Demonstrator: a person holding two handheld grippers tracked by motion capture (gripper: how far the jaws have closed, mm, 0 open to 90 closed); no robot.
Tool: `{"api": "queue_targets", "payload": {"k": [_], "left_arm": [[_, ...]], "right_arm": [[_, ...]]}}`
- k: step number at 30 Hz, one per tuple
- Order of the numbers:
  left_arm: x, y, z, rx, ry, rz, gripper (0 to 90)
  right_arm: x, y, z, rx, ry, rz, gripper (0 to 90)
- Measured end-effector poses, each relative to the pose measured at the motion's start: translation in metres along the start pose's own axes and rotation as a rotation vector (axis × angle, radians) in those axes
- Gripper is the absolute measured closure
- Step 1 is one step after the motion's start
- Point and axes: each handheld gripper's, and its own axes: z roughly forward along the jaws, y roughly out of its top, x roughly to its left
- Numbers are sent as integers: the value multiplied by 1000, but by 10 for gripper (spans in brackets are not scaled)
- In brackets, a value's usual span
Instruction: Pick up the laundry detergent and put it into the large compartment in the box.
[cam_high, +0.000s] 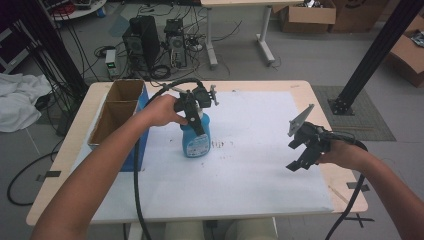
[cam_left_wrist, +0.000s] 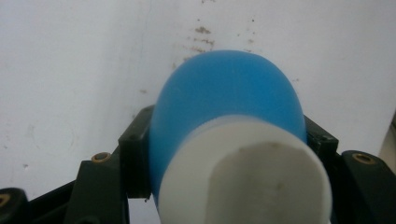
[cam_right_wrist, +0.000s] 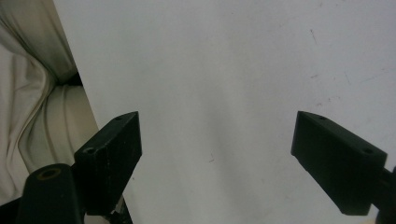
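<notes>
Left of centre in the high view, the blue bottle (cam_high: 196, 140) stood upright on the white sheet (cam_high: 250, 180) that covered most of the table (cam_high: 320, 100), and the left gripper (cam_high: 196, 122) came down on it from above, its jaws clamped on the upper part of the bottle. In the left gripper view the bottle (cam_left_wrist: 224, 98) took up the middle of the frame — blue shoulder above, white cap toward the bottom edge — with a black jaw pressed against each side. Small dark specks marked the sheet just to the right of the bottle in the high view. At the right of that view the right gripper (cam_high: 300, 155) hung over the sheet's right part, well apart from the bottle, holding nothing. The right gripper view showed its jaws spread wide over bare white sheet (cam_right_wrist: 224, 70). An open cardboard box (cam_high: 117, 107) with a blue side sat at the table's left edge — just beside the left forearm.
</notes>
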Motion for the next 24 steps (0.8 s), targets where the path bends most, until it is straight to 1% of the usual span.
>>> {"api": "queue_targets", "payload": {"k": [3, 6, 11, 14, 16, 17, 20, 22, 24], "left_arm": [[-3, 0, -12, -7, 10, -26, 379], [-4, 1, -29, -17, 29, -51, 379], [-4, 0, -60, -49, 57, -128, 379], [-4, -1, -78, -59, 81, -171, 379], [-5, -1, -90, -61, 97, -214, 379], [-5, -1, -95, -65, 104, -226, 379], [-5, -3, -111, -78, 128, -291, 379], [-4, -4, -123, -79, 147, -345, 379], [-4, -6, -135, -83, 170, -416, 379]], "right_arm": [[1, 0, -1, 2, 0, -1, 161], [1, 0, -1, 1, -1, -6, 161], [3, 2, -2, -1, -3, -11, 161], [4, 2, -2, -1, -3, -14, 161], [4, 3, -2, -1, -4, -19, 161], [4, 3, -2, 0, -4, -20, 161], [5, 3, -2, 3, -1, -19, 162], [5, 3, -2, 4, 0, -21, 161], [6, 3, -3, 5, -3, -27, 161]]}}
